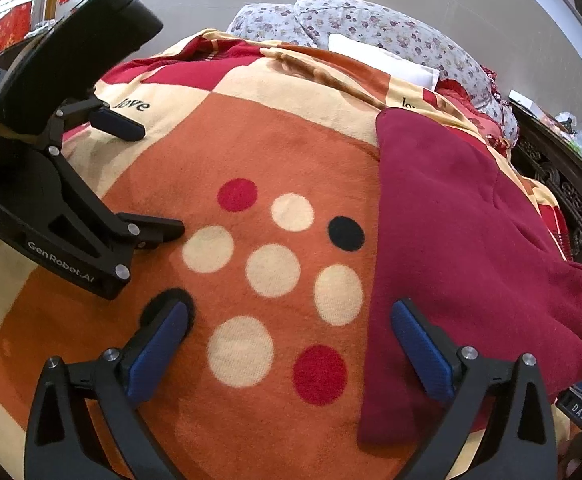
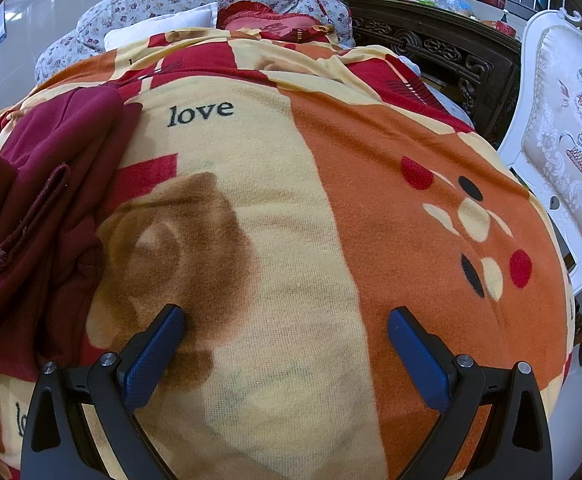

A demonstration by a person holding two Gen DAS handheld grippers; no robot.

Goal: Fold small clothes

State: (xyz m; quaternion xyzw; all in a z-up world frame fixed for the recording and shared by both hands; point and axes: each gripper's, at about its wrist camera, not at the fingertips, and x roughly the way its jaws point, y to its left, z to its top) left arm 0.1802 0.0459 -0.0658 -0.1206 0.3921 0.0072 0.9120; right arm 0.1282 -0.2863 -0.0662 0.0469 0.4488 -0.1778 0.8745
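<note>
Both the left gripper (image 1: 291,344) and right gripper (image 2: 287,344) are hovering with fingers spread apart and empty over the blanket (image 2: 311,240), apparently readying to grasp the maroon garment (image 1: 471,240) lying rumpled on the bed.

Right gripper (image 2: 285,344) hovering over patterned blanket (image 2: 291,208), jaws spread wide, nothing between them. Maroon garment (image 2: 39,216) lying bunched at left. White upholstered chair (image 2: 567,140) standing beside the bed, at right.
</note>
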